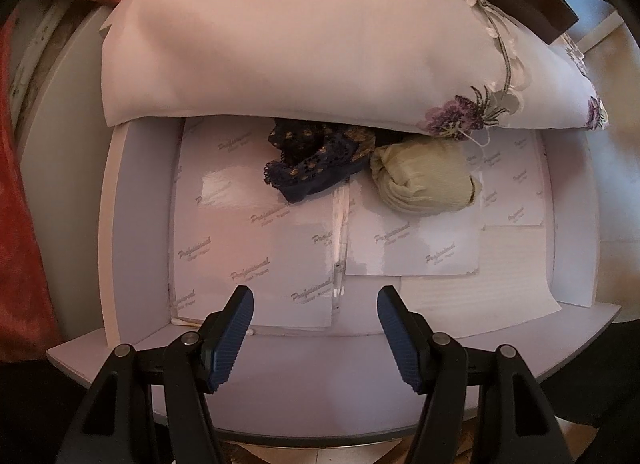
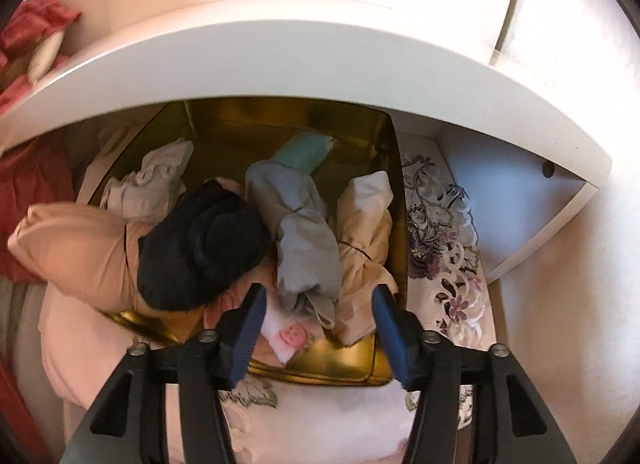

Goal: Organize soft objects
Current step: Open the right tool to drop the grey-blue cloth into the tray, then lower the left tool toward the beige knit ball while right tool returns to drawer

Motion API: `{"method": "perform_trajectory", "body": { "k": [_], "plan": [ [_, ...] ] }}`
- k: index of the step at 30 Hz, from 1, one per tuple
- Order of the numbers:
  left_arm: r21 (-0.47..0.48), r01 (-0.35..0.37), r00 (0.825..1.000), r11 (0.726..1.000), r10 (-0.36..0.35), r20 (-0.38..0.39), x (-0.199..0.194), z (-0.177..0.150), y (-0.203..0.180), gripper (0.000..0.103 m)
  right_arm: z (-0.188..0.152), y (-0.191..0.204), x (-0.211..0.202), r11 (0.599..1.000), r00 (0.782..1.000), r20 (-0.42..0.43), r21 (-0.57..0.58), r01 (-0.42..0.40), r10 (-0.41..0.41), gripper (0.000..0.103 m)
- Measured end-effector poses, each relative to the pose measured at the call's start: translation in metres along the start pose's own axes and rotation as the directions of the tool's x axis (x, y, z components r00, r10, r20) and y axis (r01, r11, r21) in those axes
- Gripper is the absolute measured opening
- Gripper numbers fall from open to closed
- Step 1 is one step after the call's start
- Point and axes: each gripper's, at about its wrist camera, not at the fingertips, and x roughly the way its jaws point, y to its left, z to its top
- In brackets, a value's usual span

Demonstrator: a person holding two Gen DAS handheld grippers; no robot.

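Left gripper (image 1: 316,310) being held spread, nothing between pads, over white drawer (image 1: 132,224) lined with printed paper sheets. Navy lace garment (image 1: 316,162) and rolled beige stocking bundle (image 1: 424,180) lying side by side (touching) at drawer's far end, under floral-embroidered fabric (image 1: 300,44). Right gripper (image 2: 318,324) being held spread above gold tin (image 2: 332,364); grey sock (image 2: 300,236) lying between pads, unpinched. Black sock roll (image 2: 200,244) sitting left of it.
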Motion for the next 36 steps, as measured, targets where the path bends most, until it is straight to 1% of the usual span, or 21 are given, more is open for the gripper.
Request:
{"method": "perform_trajectory", "body": {
  "k": [3,7,15,26,30,36],
  "plan": [
    [-0.020,0.019,1.000,1.000,-0.019,-0.011,0.003,0.001,0.003,0.065,-0.007,-0.004,-0.004,1.000,1.000,-0.004,0.004,0.000,0.000,0.057],
    [-0.033,0.032,0.999,0.999,-0.032,-0.008,0.001,0.000,0.006,0.065,-0.017,-0.012,-0.005,1.000,1.000,-0.018,0.016,0.003,-0.002,0.057],
    [-0.038,0.037,0.999,0.999,-0.038,-0.012,0.000,0.002,0.008,0.065,-0.029,-0.025,-0.007,0.999,0.999,-0.036,0.042,0.009,-0.008,0.057],
    [-0.048,0.015,1.000,0.999,-0.016,-0.021,0.004,0.000,0.010,0.065,-0.036,-0.029,-0.011,0.999,0.999,-0.051,0.043,0.011,-0.009,0.058],
    [-0.038,0.003,1.000,0.999,-0.004,-0.023,0.005,-0.002,0.009,0.065,-0.040,-0.031,-0.010,0.999,0.998,-0.063,0.044,0.015,-0.013,0.058],
    [-0.040,-0.014,0.999,0.999,0.012,-0.031,0.011,-0.001,0.011,0.065,-0.042,-0.031,-0.016,0.999,0.998,-0.054,0.035,0.013,-0.011,0.058]
  ]
}}
